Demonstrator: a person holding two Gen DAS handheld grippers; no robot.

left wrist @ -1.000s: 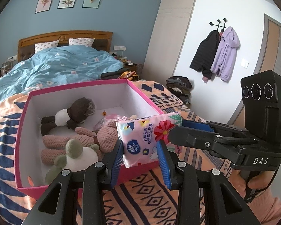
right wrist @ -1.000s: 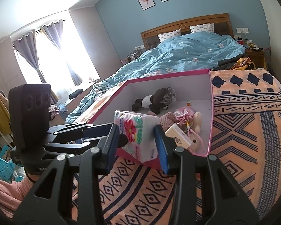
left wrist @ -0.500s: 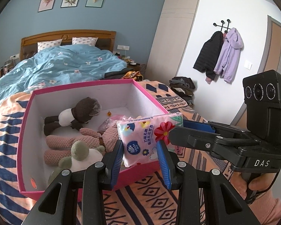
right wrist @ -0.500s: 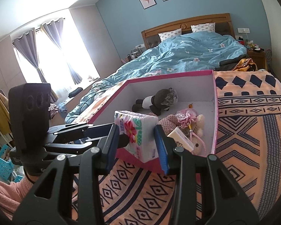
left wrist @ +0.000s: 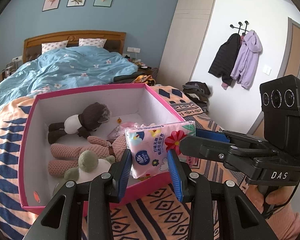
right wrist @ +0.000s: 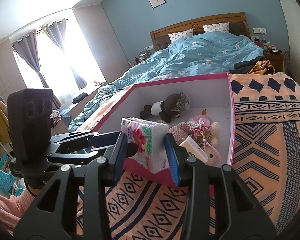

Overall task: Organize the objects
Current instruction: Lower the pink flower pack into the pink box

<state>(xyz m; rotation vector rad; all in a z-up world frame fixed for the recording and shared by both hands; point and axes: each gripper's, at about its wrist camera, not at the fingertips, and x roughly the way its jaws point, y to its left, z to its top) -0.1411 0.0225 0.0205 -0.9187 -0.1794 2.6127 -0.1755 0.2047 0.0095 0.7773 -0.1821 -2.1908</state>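
Tissues hovering over the box rim.
You are pinching the soft, light, floral plastic-wrapped tissue pack with both the left gripper and right gripper, jaws narrowed on its squashy sides, above the pink-edged cardboard box.

A bed with a wooden headboard carries everything. A blue floral duvet covers its head end, with two pillows above it. An orange patterned blanket is spread over the foot end, and an open pink box sits on the blanket. Dark clothes lie by the duvet's edge.
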